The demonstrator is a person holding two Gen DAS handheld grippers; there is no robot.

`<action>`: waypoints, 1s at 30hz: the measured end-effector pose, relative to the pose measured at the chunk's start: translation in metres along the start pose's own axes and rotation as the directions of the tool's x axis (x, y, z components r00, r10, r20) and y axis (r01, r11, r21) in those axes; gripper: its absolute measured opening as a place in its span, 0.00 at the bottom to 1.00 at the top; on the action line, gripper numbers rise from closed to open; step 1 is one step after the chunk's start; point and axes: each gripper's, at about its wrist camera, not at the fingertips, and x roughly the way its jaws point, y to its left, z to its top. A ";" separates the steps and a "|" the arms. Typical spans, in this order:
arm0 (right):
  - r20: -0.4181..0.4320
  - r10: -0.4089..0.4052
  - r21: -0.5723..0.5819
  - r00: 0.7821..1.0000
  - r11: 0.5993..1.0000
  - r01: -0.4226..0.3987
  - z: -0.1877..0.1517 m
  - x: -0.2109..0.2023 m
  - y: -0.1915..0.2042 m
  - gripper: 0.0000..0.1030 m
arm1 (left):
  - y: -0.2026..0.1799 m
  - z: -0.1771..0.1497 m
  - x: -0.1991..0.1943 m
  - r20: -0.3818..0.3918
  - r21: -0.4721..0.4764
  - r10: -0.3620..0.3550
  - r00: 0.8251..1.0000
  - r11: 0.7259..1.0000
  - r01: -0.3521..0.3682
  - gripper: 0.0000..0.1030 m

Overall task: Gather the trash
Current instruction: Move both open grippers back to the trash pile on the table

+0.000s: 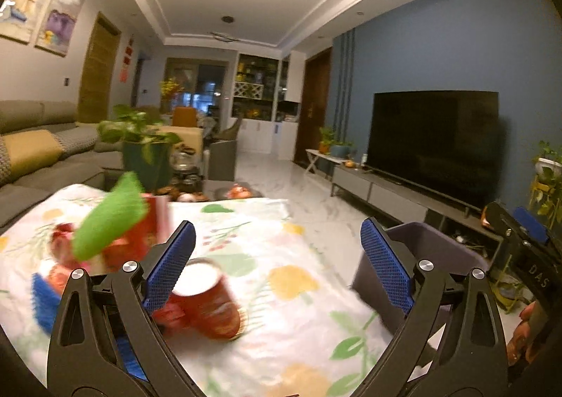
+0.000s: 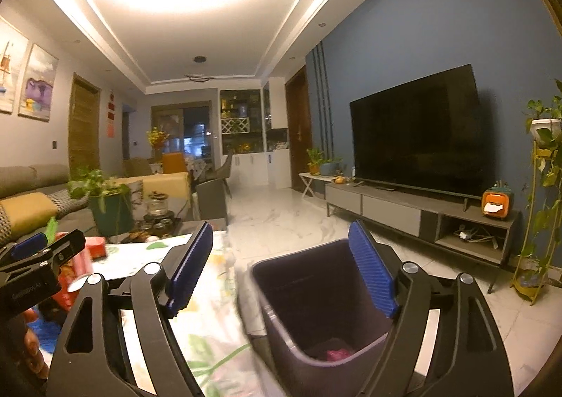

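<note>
A red paper cup (image 1: 207,305) lies on its side on the floral tablecloth (image 1: 281,309), just below and beside my left gripper's (image 1: 279,263) left pad. That gripper is open and holds nothing. Left of it sit a blurred green object (image 1: 112,221), a red box (image 1: 149,221) and other red wrappers (image 1: 61,239). A dark bin (image 2: 298,291) stands on the floor by the table's right edge, with a pink scrap (image 2: 337,355) at its bottom. Above the bin's mouth hangs my right gripper (image 2: 281,270), open and empty. The bin (image 1: 439,246) also shows in the left wrist view.
A potted plant (image 1: 144,154) and tea set stand at the table's far end, a sofa (image 1: 35,151) to the left. A TV (image 2: 418,133) on a low cabinet (image 2: 421,214) lines the right wall, with marble floor (image 2: 281,214) between. A plant stand (image 2: 541,203) is far right.
</note>
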 end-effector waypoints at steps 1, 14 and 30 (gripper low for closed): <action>-0.003 0.009 -0.003 1.000 1.000 -0.009 -0.001 -0.004 0.006 0.76 | 0.008 -0.001 -0.005 -0.002 -0.001 0.010 1.000 1.000 -0.010 0.91; -0.033 0.138 -0.008 0.990 0.990 -0.139 -0.015 -0.032 0.071 0.76 | 0.102 -0.016 -0.069 -0.005 -0.040 0.235 0.972 0.971 -0.235 0.91; -0.109 0.274 -0.025 0.955 0.960 -0.278 -0.045 -0.033 0.151 0.76 | 0.199 -0.057 -0.093 -0.068 -0.088 0.367 0.928 0.924 -0.372 0.91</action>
